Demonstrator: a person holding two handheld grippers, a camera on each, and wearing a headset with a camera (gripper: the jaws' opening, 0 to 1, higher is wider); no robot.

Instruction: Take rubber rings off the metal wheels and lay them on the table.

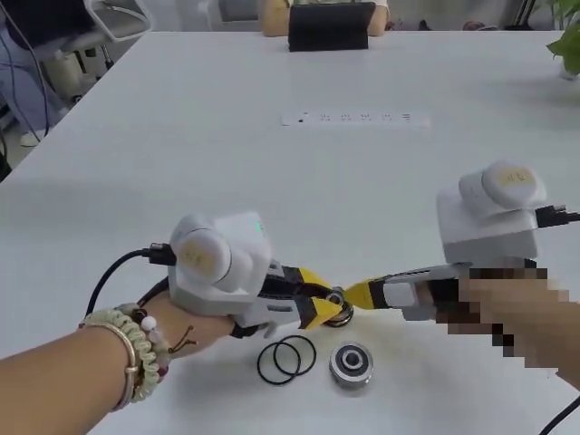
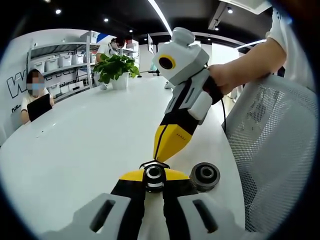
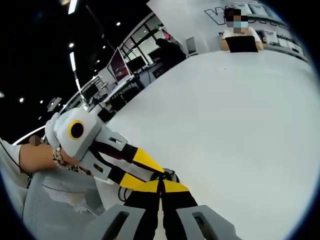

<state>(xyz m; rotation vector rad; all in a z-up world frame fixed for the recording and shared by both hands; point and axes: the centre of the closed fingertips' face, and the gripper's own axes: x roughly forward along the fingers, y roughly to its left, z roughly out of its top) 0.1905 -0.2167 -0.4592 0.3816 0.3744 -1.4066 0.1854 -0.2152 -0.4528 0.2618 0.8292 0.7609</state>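
My left gripper (image 1: 330, 307) is shut on a small metal wheel (image 1: 340, 305), held just above the white table (image 1: 272, 172). In the left gripper view the wheel (image 2: 154, 175) sits between my yellow jaws. My right gripper (image 1: 356, 295) comes in from the right, its tips closed at the wheel's rim on a thin black rubber ring (image 2: 148, 163). The right gripper view shows its own jaws together (image 3: 160, 183) against the left gripper's tips (image 3: 156, 173). Two loose rubber rings (image 1: 286, 358) lie on the table below. A second wheel (image 1: 351, 364) (image 2: 205, 175) lies beside them.
A pale strip (image 1: 355, 118) lies mid-table. A dark laptop (image 1: 331, 25) and a seated person are at the far end. A potted plant (image 2: 116, 68) stands on the table, and a mesh chair (image 2: 280, 150) is at the near edge.
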